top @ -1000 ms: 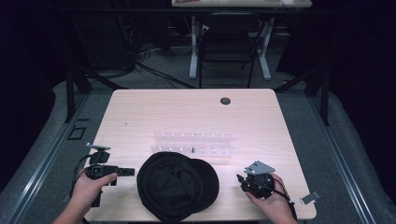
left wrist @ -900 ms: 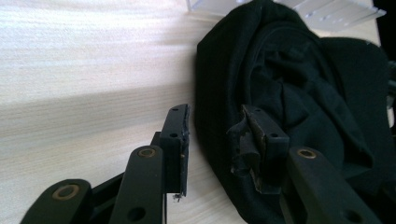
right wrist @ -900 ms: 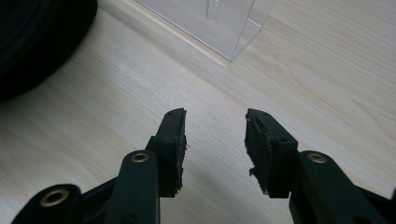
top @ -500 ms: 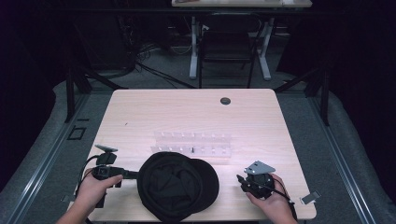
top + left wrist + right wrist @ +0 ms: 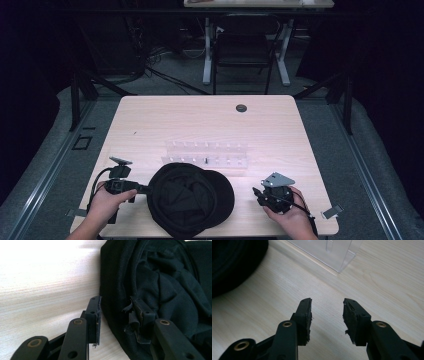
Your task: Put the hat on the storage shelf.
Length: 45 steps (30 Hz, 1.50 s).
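The left gripper (image 5: 115, 317) has its fingers spread astride the black cap's (image 5: 190, 205) rim (not pinching), while the right gripper (image 5: 326, 315) gapes empty.

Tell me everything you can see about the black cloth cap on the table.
The black cloth cap lies upside down near the front edge of the light wooden table, its crumpled inner lining showing and its brim pointing right. The fabric looks soft and matte. The left gripper straddles its left rim with open jaws, one outside, one inside. A clear plastic rack stands just behind it.
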### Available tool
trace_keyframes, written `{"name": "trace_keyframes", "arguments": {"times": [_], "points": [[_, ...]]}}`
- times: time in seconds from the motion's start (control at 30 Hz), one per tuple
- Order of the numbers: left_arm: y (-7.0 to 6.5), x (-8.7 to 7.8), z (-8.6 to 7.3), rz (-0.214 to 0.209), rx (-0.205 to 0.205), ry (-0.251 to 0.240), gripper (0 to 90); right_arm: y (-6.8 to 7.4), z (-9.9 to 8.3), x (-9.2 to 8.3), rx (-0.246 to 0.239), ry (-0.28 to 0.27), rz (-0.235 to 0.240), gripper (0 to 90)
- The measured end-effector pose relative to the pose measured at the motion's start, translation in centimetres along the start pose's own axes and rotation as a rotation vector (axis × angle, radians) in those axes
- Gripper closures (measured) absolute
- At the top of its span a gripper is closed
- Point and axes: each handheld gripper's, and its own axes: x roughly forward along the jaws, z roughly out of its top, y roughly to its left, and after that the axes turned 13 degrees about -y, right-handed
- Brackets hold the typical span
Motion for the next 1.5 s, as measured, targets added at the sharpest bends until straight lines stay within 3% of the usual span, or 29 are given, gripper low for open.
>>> {"name": "trace_keyframes", "arguments": {"times": [0.1, 0.2, 0.43, 0.6, 0.93, 1.37, 1.5], "points": [[0.0, 0.2, -0.1, 0.005, 0.006, 0.001, 63.9, 0.1, 0.2, -0.1, 0.015, -0.010, 0.007, 62.3], [0.2, 0.3, -0.1, 0.010, 0.025, 0.001, 62.7, 0.4, 0.9, -0.6, 0.050, -0.051, 0.047, 67.0], [0.1, 0.4, -0.1, 0.011, -0.019, 0.003, 59.4, 0.9, 1.1, -0.4, 0.036, -0.050, 0.057, 67.8], [0.2, 0.5, -0.1, 0.018, 0.004, 0.019, 57.0, 1.0, 1.1, -0.3, 0.035, -0.043, 0.058, 67.8], [-0.3, 1.1, 0.0, 0.028, -0.001, 0.034, 73.8, 0.8, 0.7, 0.0, 0.039, -0.042, 0.056, 67.4], [-0.5, 1.6, 0.1, 0.034, -0.016, 0.052, 83.8, 0.7, 0.7, -0.2, 0.047, -0.042, 0.052, 67.1], [-0.8, 1.2, 0.4, 0.024, -0.040, 0.061, 85.1, 0.6, 0.7, -0.2, 0.054, -0.043, 0.055, 67.1]]}}
